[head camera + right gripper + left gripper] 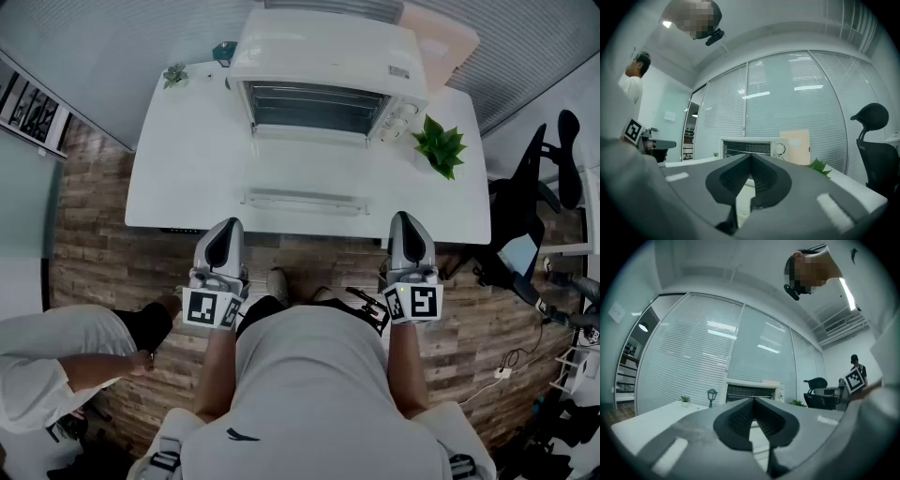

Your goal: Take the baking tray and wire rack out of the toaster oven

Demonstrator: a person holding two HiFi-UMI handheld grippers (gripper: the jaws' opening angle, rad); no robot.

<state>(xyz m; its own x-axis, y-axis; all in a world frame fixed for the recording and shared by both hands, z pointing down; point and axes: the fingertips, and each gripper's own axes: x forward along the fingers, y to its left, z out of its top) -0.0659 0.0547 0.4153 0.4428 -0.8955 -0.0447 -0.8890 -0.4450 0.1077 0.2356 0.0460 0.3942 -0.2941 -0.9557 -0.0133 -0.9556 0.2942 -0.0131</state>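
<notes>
While the jaws of the left gripper and of the right gripper are each pressed together on nothing, both grippers hang level at the near edge of the white table, at lower centre of the head view. Well apart, at upper centre, stands the toaster oven, its glass door folded down and the wire rack inside; the baking tray cannot be made out. A potted plant sits to the oven's right.

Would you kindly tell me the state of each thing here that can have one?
toaster oven: door open, folded down.
wire rack: inside the oven, not yet out.
left gripper: shut, empty.
right gripper: shut, empty.
potted plant: upright on the table.
</notes>
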